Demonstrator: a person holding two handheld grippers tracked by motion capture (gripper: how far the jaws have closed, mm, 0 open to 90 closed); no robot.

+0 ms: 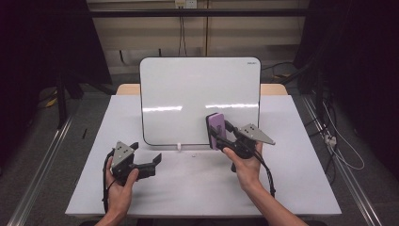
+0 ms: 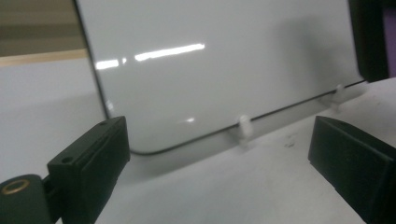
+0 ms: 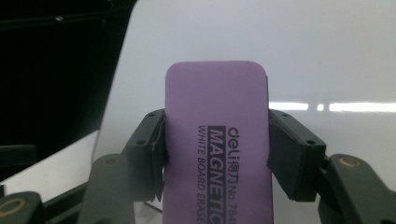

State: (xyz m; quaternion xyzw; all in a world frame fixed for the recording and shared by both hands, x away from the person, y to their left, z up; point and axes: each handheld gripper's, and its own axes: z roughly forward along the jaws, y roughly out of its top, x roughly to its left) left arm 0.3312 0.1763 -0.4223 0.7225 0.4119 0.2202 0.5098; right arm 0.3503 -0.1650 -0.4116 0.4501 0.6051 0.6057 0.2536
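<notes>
A blank whiteboard (image 1: 188, 89) stands propped upright at the middle of the white table (image 1: 291, 179); its surface (image 2: 224, 65) (image 3: 327, 56) shows no marks. My right gripper (image 1: 217, 133) is shut on a purple magnetic whiteboard eraser (image 1: 216, 126) (image 3: 217, 140), held upright against or just in front of the board's lower right part. The jaws press on the eraser's two long sides. My left gripper (image 1: 147, 155) (image 2: 219, 172) rests low on the table in front of the board's lower left corner, open with nothing between its jaws.
Small white clips (image 2: 244, 128) hold the board's bottom edge on the table. A wooden table edge (image 1: 127, 88) shows behind the board. Dark racks and cables (image 1: 339, 141) flank the table on the floor at right.
</notes>
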